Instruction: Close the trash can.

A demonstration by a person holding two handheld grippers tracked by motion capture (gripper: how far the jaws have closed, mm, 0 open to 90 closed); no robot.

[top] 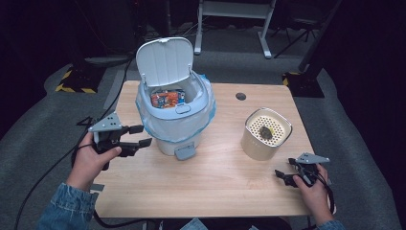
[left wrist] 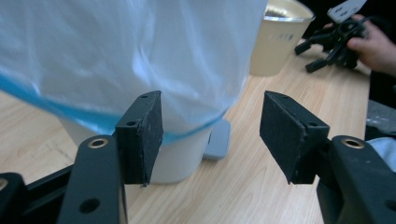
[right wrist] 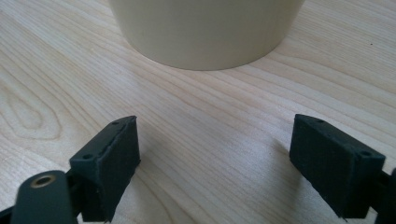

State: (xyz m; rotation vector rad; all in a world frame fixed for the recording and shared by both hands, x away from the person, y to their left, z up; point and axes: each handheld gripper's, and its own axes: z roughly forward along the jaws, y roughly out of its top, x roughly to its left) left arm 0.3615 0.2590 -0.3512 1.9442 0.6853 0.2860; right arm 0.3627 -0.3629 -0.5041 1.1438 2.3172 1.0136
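Dark floor and unlit room surround a pale wooden tabletop [top: 201, 187], so the work sits in the one bright patch under the high view. At its back left stands the white pedal bin [top: 174, 112], lid [top: 164, 60] tipped up and back, which leaves the mouth free for dropping things in; an orange and blue wrapper [top: 167, 98] already lies inside. A thin liner bag [left wrist: 140, 60] with a blue edge is folded out over the rim and hangs down the wall, likely so it stays put when the bin fills. The grey pedal [top: 185, 152] pokes out at the foot, facing the person.

Just left of the bin, the left tool [top: 139, 135] is held off the tabletop with its jaws spread and nothing between them, aimed at the bin's side, at about the height of the liner's hem.

Well apart to the right sits a cream cylindrical container [top: 266, 134] topped by a perforated insert, with a dark lump [top: 266, 132] resting on it. The right tool [top: 282, 176] lies low on the wood just in front of that container, jaws spread wide and empty, apparently parked and waiting.
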